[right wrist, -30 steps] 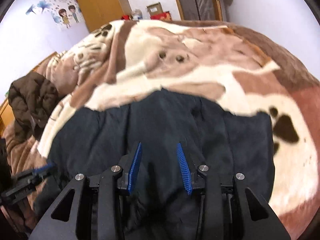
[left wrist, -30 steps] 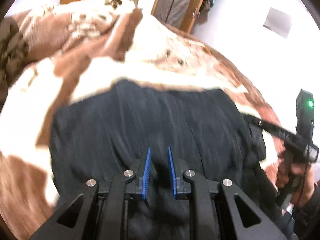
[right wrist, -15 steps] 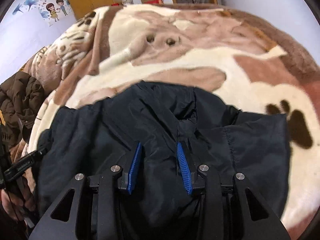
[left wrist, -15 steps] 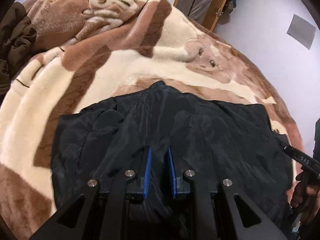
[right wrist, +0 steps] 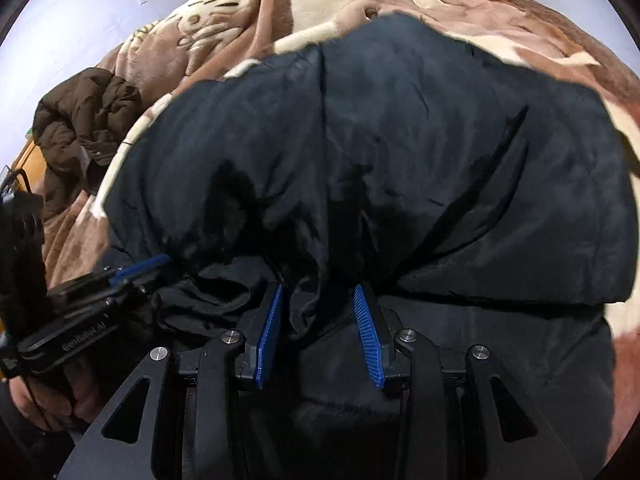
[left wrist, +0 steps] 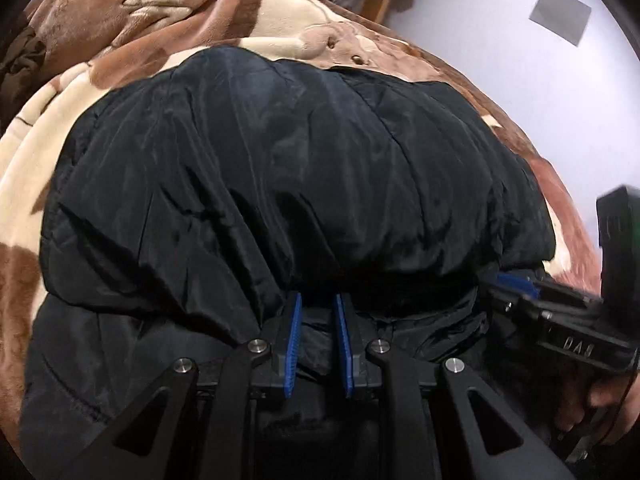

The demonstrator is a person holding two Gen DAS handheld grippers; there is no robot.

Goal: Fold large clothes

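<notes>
A large black padded jacket (left wrist: pixel 280 160) lies on the bed, its upper layer doubled over a lower layer along a bulging fold near me. My left gripper (left wrist: pixel 318 300) is shut on a pinch of this fabric at the fold's near edge. My right gripper (right wrist: pixel 318 292) grips a thicker bunch of the black jacket (right wrist: pixel 400 160) between its wider-set blue pads. Each tool shows in the other's view: the right gripper (left wrist: pixel 516 284) at the right edge, the left gripper (right wrist: pixel 156 262) at the left. Both point steeply down at the jacket.
A brown-and-cream plush blanket (left wrist: pixel 120 20) covers the bed (right wrist: pixel 320 0). A crumpled brown puffer coat (right wrist: pixel 80 120) sits on it at the left. A person's hand (left wrist: pixel 608 412) holds each tool handle. White walls and wooden door frames stand behind the bed.
Both grippers have sunk toward the bed with the jacket fabric still held. The jacket now fills both views, its upper layer settled over the lower one.
</notes>
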